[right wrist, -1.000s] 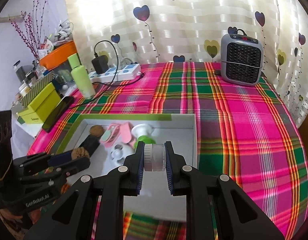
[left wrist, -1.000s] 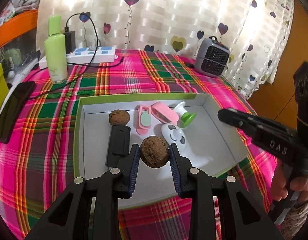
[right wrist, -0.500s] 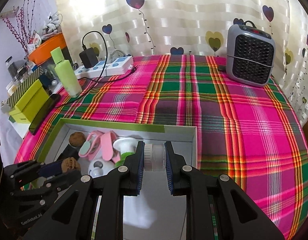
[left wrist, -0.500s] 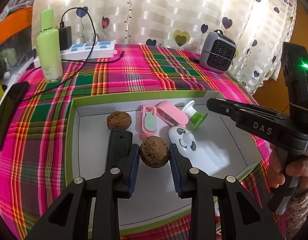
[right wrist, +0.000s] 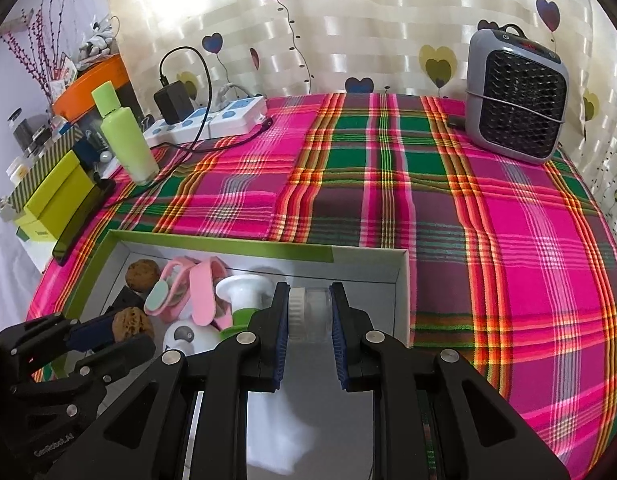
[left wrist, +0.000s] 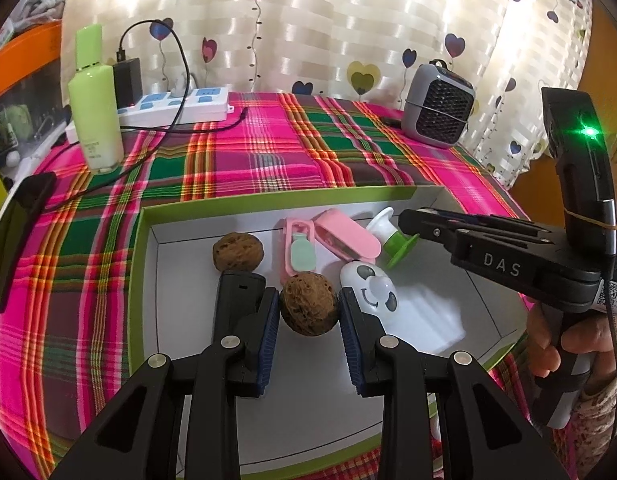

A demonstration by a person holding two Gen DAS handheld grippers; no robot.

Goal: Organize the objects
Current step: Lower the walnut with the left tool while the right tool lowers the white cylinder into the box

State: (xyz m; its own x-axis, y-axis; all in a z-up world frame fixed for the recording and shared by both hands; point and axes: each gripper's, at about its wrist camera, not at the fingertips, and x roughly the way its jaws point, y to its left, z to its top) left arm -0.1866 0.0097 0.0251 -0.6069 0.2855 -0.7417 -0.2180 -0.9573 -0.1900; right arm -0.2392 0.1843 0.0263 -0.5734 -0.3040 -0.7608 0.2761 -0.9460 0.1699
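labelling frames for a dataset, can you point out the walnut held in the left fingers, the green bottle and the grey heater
held walnut [left wrist: 307, 304]: left wrist view, middle of its rough shell.
green bottle [left wrist: 95, 118]: left wrist view, middle of its body.
grey heater [right wrist: 518, 98]: right wrist view, centre of its dark front grille.

phone [left wrist: 16, 236] cut off, black case [left wrist: 238, 296] half-hidden

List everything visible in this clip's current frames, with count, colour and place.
box: 1, green rim, white inside, on cloth
walnuts: 2, brown, one in box, one in left hand-held gripper
pink clips: 2, in box
black item: 1, in box
panda toy: 1, white, in box
green-white piece: 1, in box
clear jar: 1, in right hand-held gripper
bottle: 1, green, far left
power strip: 1, white
heater: 1, grey, far right
phone: 1, black, left edge
left hand-held gripper: black
right hand-held gripper: black
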